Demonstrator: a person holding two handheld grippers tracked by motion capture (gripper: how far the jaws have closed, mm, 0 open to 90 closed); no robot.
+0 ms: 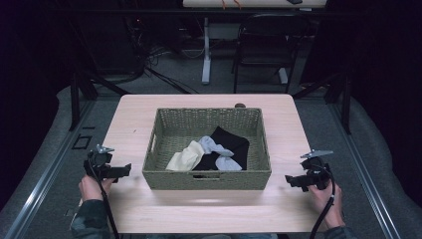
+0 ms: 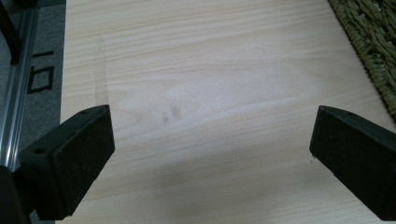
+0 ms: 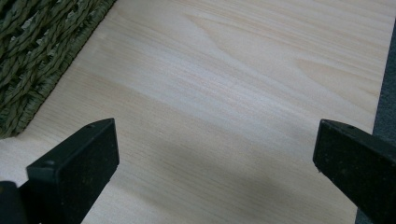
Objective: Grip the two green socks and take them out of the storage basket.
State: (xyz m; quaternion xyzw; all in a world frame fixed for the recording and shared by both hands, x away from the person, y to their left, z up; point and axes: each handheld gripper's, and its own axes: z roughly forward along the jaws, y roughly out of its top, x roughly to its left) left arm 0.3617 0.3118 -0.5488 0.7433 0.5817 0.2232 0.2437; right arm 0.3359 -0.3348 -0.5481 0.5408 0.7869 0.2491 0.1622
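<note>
A woven green basket [image 1: 164, 172] stands in the middle of the light wooden table [image 1: 209, 209]. Inside it lie a black cloth [image 1: 233, 142], a cream sock [image 1: 185, 158] and pale grey socks [image 1: 217, 149]. My left gripper [image 1: 123, 171] is held over the table's left edge, left of the basket, jaws wide open and empty [image 2: 212, 135]. My right gripper [image 1: 291, 180] is held right of the basket, also open with nothing between its jaws [image 3: 215, 149]. The basket's corner [image 2: 373, 51] shows in the left gripper view, and the basket's side [image 3: 37, 56] in the right gripper view.
A small dark round object [image 1: 240, 105] sits on the table just behind the basket. Beyond the table stand a black chair [image 1: 263, 45] and a white table leg [image 1: 206, 50]. Grey floor and metal rails [image 1: 45, 169] flank the table.
</note>
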